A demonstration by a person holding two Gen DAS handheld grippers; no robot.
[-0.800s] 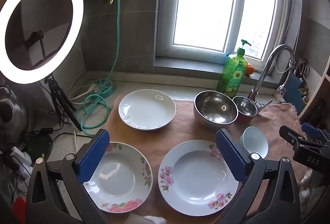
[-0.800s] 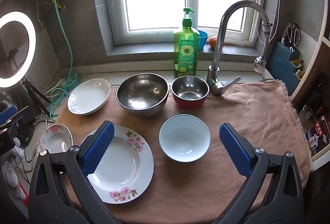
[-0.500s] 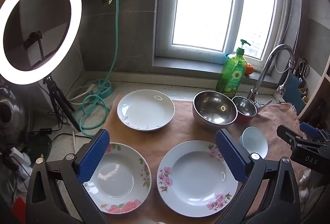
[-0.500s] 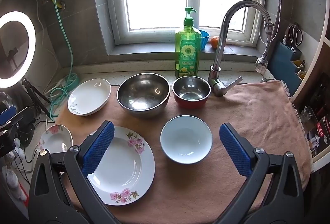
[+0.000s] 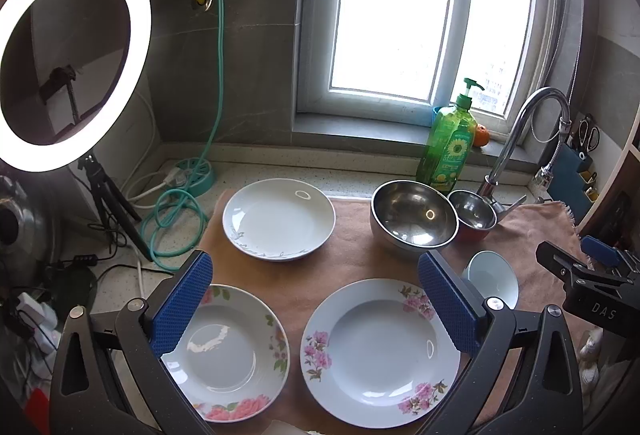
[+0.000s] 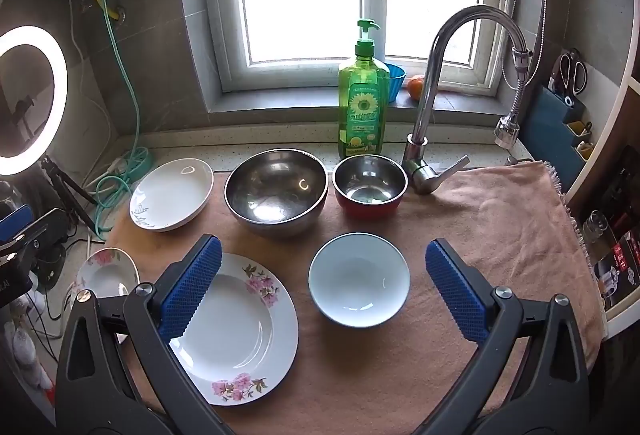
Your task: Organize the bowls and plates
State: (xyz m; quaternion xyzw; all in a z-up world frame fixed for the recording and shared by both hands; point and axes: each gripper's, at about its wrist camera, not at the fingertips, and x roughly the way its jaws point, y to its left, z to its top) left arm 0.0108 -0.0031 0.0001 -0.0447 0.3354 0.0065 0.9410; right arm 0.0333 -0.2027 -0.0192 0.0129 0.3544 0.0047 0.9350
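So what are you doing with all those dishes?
Sorting plates and bowls, though nothing is picked up yet. The left tool and the right tool both hang open and empty over the brown towel. Three plates and three bowls lie apart on it. The right tool is nearest the white bowl; the left one sits between the small flowered plate and the big flowered plate.

Bare towel (image 6: 500,231) right of white bowl (image 6: 359,285), faucet (image 6: 436,83) behind.
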